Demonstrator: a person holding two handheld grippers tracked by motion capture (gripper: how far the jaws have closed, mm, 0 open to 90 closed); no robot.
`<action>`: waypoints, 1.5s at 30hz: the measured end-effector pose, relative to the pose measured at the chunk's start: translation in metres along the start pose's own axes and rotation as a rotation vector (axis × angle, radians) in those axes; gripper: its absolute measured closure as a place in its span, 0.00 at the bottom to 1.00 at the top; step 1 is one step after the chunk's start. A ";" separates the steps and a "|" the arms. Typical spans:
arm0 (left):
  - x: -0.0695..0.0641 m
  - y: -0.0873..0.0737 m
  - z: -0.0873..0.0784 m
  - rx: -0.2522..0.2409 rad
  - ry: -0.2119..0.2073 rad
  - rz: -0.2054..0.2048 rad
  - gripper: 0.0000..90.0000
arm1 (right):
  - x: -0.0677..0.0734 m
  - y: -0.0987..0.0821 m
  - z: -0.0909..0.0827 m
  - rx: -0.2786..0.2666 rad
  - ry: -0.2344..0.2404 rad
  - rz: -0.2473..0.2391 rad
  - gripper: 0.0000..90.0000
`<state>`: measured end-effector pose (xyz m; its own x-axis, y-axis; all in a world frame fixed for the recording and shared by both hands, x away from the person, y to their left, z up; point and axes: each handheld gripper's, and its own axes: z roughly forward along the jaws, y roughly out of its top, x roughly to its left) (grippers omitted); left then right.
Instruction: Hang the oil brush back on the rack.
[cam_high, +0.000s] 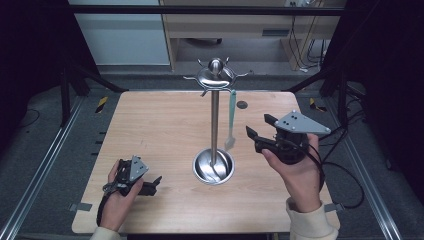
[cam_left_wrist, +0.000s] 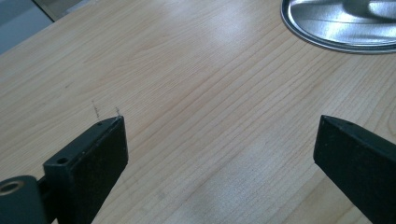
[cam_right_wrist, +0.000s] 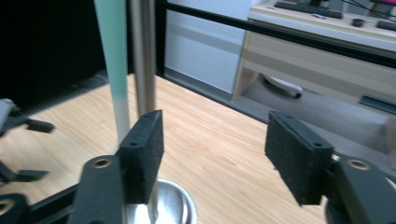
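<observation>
Each hand-held unit, the left gripper (cam_high: 150, 185) and the right gripper (cam_high: 257, 129), has a black body, two flat black rectangular jaws with small screw holes, a grey three-cornered top plate with dark screws, a trailing black cable, and cream sleeve cuffs behind.
</observation>
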<state>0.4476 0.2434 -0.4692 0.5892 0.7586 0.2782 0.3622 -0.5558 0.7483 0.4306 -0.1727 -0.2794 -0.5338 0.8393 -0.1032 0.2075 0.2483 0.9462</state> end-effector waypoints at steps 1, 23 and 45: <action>0.000 0.000 0.000 0.000 0.000 0.000 0.03 | -0.001 0.000 0.001 0.009 -0.012 -0.005 0.35; 0.000 0.000 0.000 -0.001 0.000 -0.001 0.03 | -0.043 -0.011 -0.012 0.014 -0.168 -0.031 0.08; 0.000 0.000 0.000 0.002 -0.001 0.002 0.03 | -0.075 -0.044 0.004 0.095 -0.238 0.031 0.09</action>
<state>0.4474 0.2432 -0.4689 0.5905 0.7571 0.2796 0.3620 -0.5581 0.7467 0.4646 -0.2449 -0.3147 -0.3200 0.9347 -0.1549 0.3025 0.2557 0.9182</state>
